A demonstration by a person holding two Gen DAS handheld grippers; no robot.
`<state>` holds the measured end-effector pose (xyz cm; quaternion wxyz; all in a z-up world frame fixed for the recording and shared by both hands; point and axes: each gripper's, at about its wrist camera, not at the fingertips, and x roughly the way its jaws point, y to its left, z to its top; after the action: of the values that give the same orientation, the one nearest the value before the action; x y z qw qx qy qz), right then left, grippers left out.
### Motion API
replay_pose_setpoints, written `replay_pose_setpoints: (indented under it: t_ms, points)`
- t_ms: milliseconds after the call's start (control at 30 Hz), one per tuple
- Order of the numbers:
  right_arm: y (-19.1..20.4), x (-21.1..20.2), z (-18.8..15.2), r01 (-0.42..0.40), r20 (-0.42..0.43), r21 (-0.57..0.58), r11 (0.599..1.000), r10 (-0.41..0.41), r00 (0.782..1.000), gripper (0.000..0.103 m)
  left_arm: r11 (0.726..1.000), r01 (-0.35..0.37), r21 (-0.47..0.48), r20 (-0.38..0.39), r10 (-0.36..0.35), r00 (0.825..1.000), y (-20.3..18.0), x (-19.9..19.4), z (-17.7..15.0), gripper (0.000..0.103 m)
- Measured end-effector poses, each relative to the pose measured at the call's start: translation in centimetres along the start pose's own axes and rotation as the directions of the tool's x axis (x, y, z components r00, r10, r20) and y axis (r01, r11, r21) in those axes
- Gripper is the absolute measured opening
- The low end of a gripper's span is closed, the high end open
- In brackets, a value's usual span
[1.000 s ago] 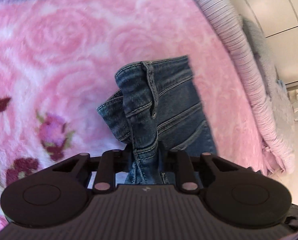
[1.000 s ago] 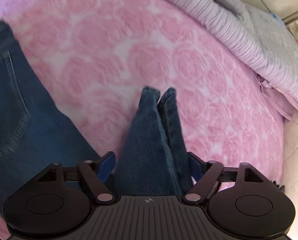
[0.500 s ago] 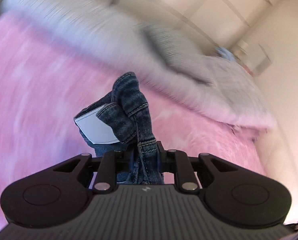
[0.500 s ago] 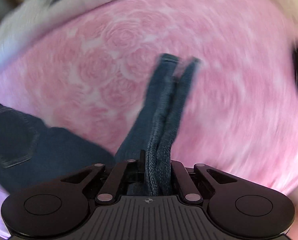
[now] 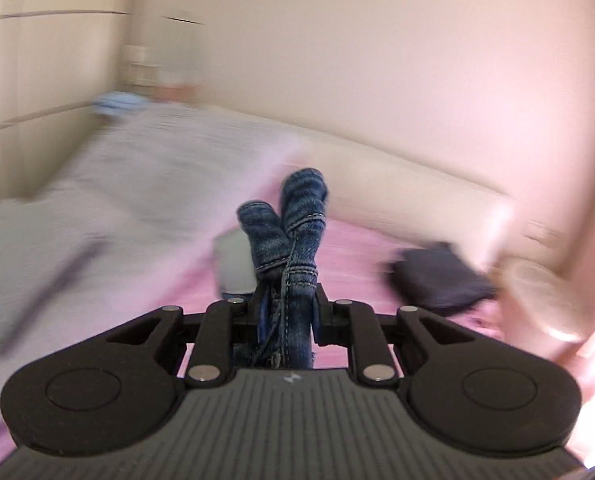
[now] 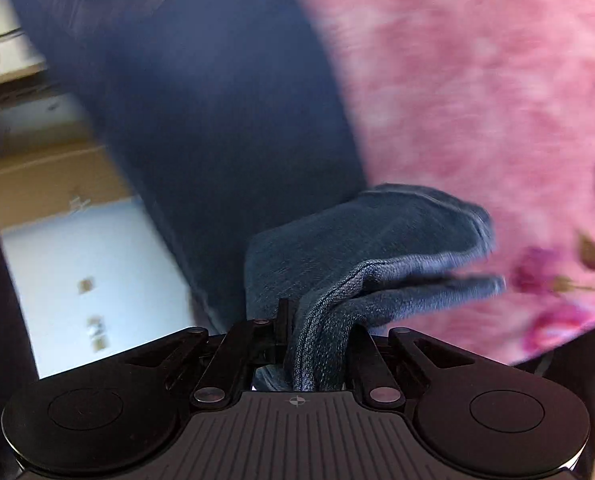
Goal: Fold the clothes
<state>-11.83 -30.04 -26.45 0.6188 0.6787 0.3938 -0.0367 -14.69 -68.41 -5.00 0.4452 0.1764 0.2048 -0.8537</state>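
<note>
A pair of blue jeans is held by both grippers above a pink rose-patterned blanket (image 6: pixel 477 80). My left gripper (image 5: pixel 287 304) is shut on the bunched waistband (image 5: pixel 293 216), which sticks up with a white label beside it. My right gripper (image 6: pixel 313 344) is shut on the folded leg hems (image 6: pixel 377 248). The rest of the jeans (image 6: pixel 197 100) hangs as a wide blurred dark panel across the right wrist view.
A grey-lilac striped duvet (image 5: pixel 117 168) lies at the bed's left. A dark folded garment (image 5: pixel 437 276) lies on the pink blanket (image 5: pixel 357 248) at the right. A cream wall and wardrobe stand behind. Light floor and a cardboard box (image 6: pixel 57 176) show beside the bed.
Both grippers have lifted and swung with the jeans. The left view has tilted up from blanket to wall. The right view has turned toward the bed's edge and the floor.
</note>
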Motion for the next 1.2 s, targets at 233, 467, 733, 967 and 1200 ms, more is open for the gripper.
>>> replay_pose_setpoints:
  t_ms: [233, 467, 733, 967, 1200]
  points:
    - [-1.2, 6.0, 4.1, 0.108, -0.003, -0.055, 0.993, -0.108, 0.994, 0.014, 0.976, 0.035, -0.214, -0.213, -0.081, 0.974, 0.4, 6.9, -7.0, 0.048]
    - [-1.5, 6.2, 7.5, 0.145, 0.016, -0.127, 0.981, -0.144, 0.989, 0.018, 0.867, -0.271, -0.418, -0.328, 0.134, 0.935, 9.8, -3.9, -21.5, 0.056]
    - [-4.3, 6.5, 8.8, 0.109, -0.026, 0.362, 0.926, -0.107, 0.994, 0.072, 0.737, -0.378, -0.560, -0.370, 0.186, 0.910, 8.7, -17.2, -31.0, 0.060]
    - [-1.7, 2.0, 6.2, 0.019, 0.068, 0.254, 0.967, -0.037, 0.997, 0.080, 0.749, -0.228, -0.622, -0.344, 0.000, 0.939, 3.5, -15.3, -35.7, 0.063]
    - [2.7, 9.9, 1.7, 0.540, 0.351, -0.775, 0.328, -0.487, 0.800, 0.082, 0.748, -0.238, -0.619, -0.346, 0.012, 0.938, 3.6, -15.5, -38.2, 0.063]
